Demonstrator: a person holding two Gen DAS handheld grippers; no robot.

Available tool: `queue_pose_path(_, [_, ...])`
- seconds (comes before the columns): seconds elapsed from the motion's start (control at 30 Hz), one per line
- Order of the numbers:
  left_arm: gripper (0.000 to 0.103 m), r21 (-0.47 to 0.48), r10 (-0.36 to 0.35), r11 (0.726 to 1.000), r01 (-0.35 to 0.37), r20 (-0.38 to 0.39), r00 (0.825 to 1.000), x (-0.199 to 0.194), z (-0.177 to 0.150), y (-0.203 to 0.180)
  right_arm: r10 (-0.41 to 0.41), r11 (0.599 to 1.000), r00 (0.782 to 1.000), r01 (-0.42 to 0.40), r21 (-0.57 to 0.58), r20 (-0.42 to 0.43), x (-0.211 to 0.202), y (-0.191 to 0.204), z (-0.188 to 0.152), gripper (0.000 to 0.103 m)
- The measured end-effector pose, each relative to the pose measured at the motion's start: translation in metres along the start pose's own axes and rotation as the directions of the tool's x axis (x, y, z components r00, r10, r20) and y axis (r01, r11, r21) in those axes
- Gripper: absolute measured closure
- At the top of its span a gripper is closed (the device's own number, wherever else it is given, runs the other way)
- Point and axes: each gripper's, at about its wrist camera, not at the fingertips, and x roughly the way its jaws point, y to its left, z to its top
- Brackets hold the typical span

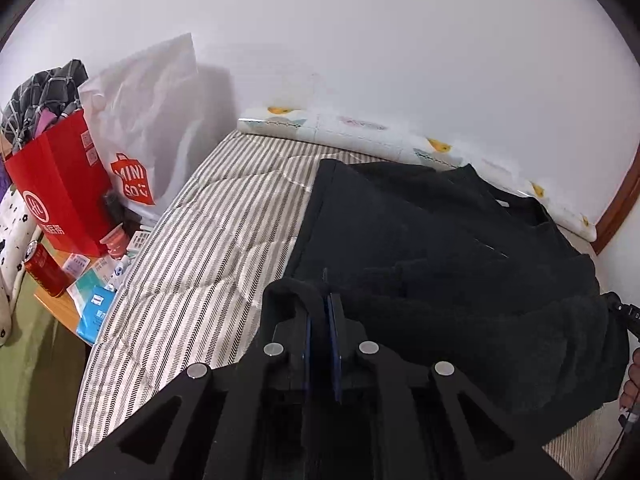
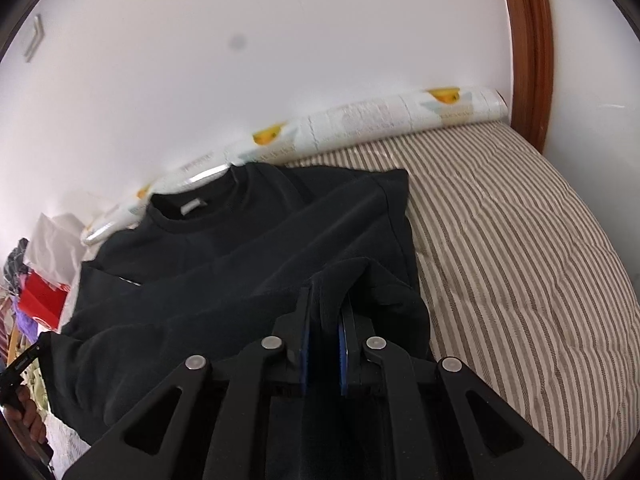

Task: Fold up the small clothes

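Note:
A black T-shirt (image 1: 440, 240) (image 2: 240, 248) lies on the striped bed cover (image 1: 208, 240) (image 2: 500, 240), its collar (image 2: 188, 204) with a white label toward the wall. The lower part is lifted and doubled over the body. My left gripper (image 1: 322, 300) is shut on the hem, with black cloth draped over its left finger (image 1: 292, 292). My right gripper (image 2: 326, 300) pinches the hem's other corner; cloth fills the narrow gap between its blue pads (image 2: 306, 340). Both grippers hang just above the shirt's middle.
A rolled patterned mat (image 1: 340, 128) (image 2: 360, 120) lines the white wall. Left of the bed, a side table (image 1: 60, 304) carries a red paper bag (image 1: 60, 192), a white shopping bag (image 1: 148, 128), a red can (image 1: 42, 268) and small packets. A wooden frame (image 2: 528, 40) stands at the right.

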Motion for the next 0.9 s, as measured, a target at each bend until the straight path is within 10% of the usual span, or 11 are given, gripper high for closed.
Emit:
queue_pose_path(0.2, [0.079, 0.019, -0.037, 0.999, 0.037, 0.01, 0.999, -0.024, -0.006, -0.002, 0.026, 0.998, 0.997, -0.022, -0.063, 0.069, -0.05, -0.001, -0.012, 0.061])
queue_pose_path(0.57, [0.054, 0.019, -0.059, 0.998, 0.058, 0.053, 0.997, -0.065, -0.045, 0.019, -0.106, 0.994, 0.991, 0.108, -0.029, 0.077, -0.085, -0.045, -0.057, 0.06])
queue_pose_path(0.9, [0.054, -0.061, -0.054, 0.997, 0.052, -0.035, 0.998, -0.039, -0.062, 0.054, -0.009, 0.999, 1.0, 0.008, 0.053, 0.026, -0.06, -0.064, -0.065, 0.06])
